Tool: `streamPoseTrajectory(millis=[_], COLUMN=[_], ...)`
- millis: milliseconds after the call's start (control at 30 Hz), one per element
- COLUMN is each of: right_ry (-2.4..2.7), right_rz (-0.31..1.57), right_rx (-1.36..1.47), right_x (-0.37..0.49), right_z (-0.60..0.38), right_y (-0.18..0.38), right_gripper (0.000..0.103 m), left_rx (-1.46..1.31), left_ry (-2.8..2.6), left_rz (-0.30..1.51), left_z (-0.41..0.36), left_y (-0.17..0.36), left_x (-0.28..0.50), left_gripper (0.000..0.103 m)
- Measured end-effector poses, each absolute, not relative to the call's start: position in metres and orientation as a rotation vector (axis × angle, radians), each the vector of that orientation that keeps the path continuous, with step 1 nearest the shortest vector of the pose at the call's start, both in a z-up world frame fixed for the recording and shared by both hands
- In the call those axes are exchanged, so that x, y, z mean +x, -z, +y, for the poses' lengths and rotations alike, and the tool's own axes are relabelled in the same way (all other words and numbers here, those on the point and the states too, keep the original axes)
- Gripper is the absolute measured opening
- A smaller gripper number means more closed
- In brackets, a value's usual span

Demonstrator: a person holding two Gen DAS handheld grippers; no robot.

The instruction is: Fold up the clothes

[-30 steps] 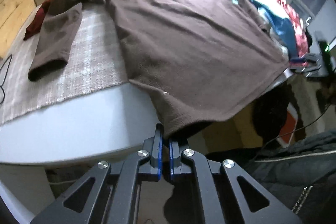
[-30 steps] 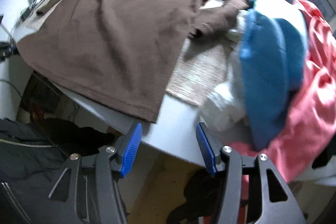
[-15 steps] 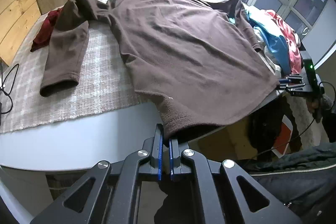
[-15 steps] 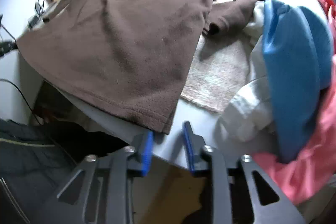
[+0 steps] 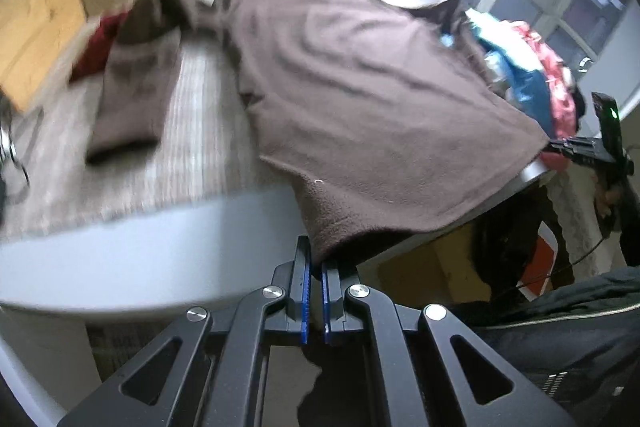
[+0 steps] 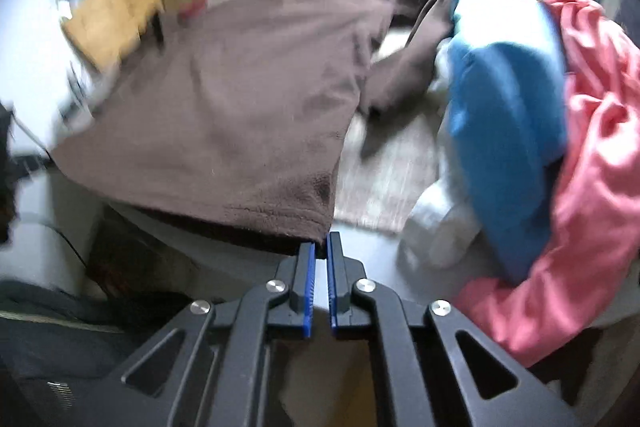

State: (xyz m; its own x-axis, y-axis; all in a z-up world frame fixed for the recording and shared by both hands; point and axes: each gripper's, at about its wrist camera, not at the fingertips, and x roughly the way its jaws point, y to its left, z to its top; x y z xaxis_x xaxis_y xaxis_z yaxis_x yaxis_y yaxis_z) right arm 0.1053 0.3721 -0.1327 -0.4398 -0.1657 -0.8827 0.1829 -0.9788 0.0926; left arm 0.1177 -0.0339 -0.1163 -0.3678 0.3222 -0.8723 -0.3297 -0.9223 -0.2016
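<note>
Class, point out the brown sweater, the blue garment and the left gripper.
brown sweater [image 5: 360, 107], left wrist view, middle of its body.
blue garment [image 6: 508, 131], right wrist view, its broad front.
left gripper [image 5: 314, 267], left wrist view, between fingertips.

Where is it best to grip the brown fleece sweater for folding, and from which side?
Grip the brown fleece sweater at its two hem corners, coming from the near table edge, where the hem hangs free. The left claw and right claw are shut on these corners.

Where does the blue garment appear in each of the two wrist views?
Left wrist view: the blue garment sits far right, behind the brown sweater, beside the pink clothes.
Right wrist view: the blue garment is large, right of centre, between sweater and pink clothes.
Shared landmark: the sweater's hem, clamped by both grippers.
</note>
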Motion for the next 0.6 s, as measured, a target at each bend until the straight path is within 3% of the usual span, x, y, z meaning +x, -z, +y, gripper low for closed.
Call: streamPoseTrajectory(millis=[100,233,400,600], right_ry=[2.531,2.574,2.436,2.420], right_rz=[-0.028,-0.279,-0.237,0.013], right_rx=[1.456,1.424,1.696,1.758], right_x=[0.109,0.112,0.114,0.113], right_z=[0.364,0.381,0.388,0.388], right_y=[0.109,0.111,0.174,0.137], right_gripper=[0.005,0.005,0.004,0.005], left_rx=[-1.427,-1.391,-1.558,-1.618], left_ry=[-2.336,-2.350,-2.257,-2.205], left_rz=[0.023,0.034,0.097,0.229], left_z=[-0.036,-0.038,-0.035,-0.031], left_y=[0.103,0.093,0.144,0.145], left_x=[0.123,0.127,0.120,0.125], left_gripper=[0.004,0.004,0.004,0.008])
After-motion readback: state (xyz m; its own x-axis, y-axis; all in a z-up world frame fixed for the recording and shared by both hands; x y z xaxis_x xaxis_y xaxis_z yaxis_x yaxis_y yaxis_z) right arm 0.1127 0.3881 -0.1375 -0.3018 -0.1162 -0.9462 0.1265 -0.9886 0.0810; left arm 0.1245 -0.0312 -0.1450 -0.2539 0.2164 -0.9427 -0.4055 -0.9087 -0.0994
